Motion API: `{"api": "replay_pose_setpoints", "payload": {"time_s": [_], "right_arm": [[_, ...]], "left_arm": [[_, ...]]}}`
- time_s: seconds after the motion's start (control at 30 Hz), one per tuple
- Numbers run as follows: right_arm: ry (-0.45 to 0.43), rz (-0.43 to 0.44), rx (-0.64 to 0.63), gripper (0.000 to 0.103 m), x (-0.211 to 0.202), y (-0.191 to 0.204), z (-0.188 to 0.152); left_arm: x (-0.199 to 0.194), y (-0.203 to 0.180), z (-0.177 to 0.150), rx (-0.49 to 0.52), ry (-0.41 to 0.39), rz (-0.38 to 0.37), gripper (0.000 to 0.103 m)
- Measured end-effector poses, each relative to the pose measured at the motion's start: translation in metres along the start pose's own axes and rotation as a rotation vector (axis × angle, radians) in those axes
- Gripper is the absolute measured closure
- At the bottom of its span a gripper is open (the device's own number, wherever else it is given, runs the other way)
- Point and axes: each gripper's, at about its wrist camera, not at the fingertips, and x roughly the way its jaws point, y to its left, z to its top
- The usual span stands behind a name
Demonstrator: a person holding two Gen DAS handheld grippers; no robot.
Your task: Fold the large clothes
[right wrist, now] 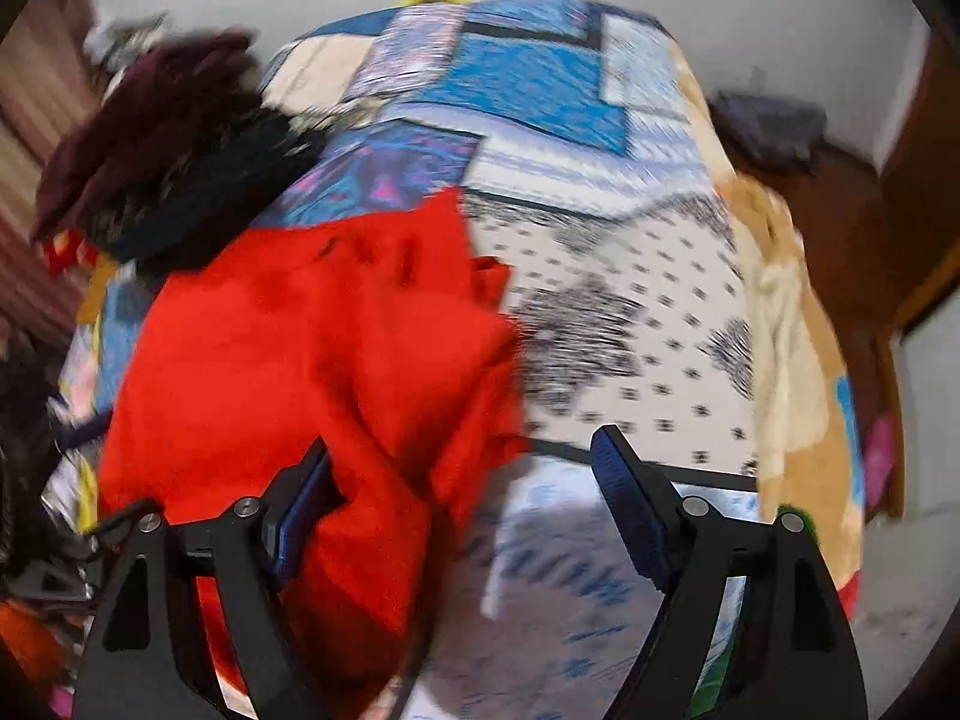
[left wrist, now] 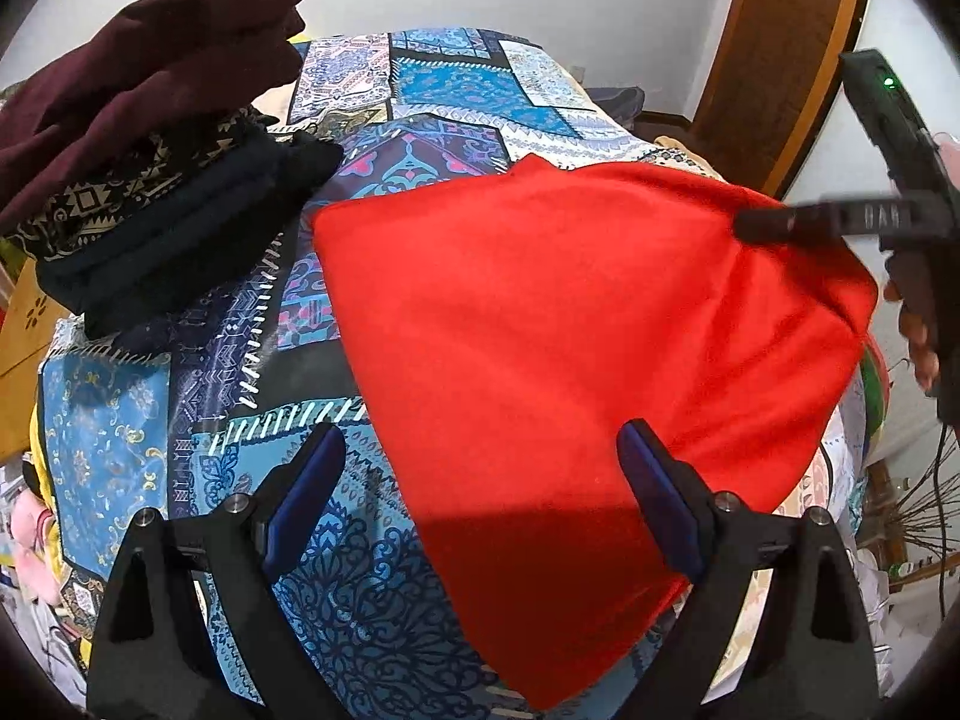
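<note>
A red cloth (left wrist: 570, 330) lies folded and mostly flat on the patterned blue bedspread (left wrist: 384, 588). My left gripper (left wrist: 480, 462) stands open over the cloth's near left edge, one finger above the red fabric and the other above the bedspread. It grips nothing. At the cloth's far right corner, a blurred finger (left wrist: 780, 223) of my right gripper reaches in, held by a hand (left wrist: 918, 330). In the right wrist view the red cloth (right wrist: 312, 372) lies rumpled at the left. My right gripper (right wrist: 462, 468) is open; fabric bunches against its left finger, unpressed.
A pile of dark folded clothes (left wrist: 150, 180), maroon on top, then patterned, then black, sits at the bed's far left corner, and shows again as the same pile (right wrist: 168, 180). A wooden door frame (left wrist: 774, 60) stands at the right. Clutter lies beside the bed's left edge.
</note>
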Motion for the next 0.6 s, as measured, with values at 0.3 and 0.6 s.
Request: {"api": "replay_pose_setpoints", "payload": {"time_s": [0.3, 0.6], "right_arm": [[-0.103, -0.012, 0.257, 0.024, -0.064, -0.069, -0.018], [-0.076, 0.134, 0.010, 0.024, -0.057, 0.029, -0.026]], "left_arm": [[0.002, -0.006, 0.001, 0.022, -0.005, 0.041, 0.010], [-0.003, -0.006, 0.001, 0.001, 0.012, 0.025, 0.011]]}}
